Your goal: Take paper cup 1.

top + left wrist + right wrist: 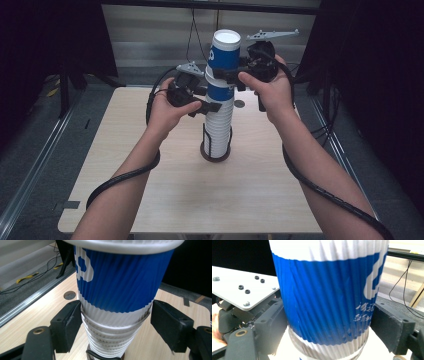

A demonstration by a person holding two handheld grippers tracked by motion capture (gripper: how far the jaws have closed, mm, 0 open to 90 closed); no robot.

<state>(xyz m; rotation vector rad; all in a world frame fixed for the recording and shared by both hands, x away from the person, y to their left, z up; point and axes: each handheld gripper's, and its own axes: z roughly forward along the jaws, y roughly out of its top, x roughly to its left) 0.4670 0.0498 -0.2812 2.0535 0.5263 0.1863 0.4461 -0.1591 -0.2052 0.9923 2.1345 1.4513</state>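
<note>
A tall stack of ribbed paper cups [218, 122] stands upright in a black wire holder [215, 150] at the table's middle. Its top cup [223, 57] is blue and white, and a second blue cup [220, 92] sits just under it. My right gripper [227, 75] is shut on the top blue cup [324, 297], with a pad pressed on each side of it. Lower down, my left gripper [212, 106] is shut on the stack [110, 337], its pads [72, 322] squeezing the white rims just below the blue cup [120, 277].
The light wooden table [150, 190] has bare room all round the holder. A small round hole [239, 104] lies in the tabletop behind the stack. Cables trail from both grippers along the forearms. Dark curtains and metal floor rails flank the table.
</note>
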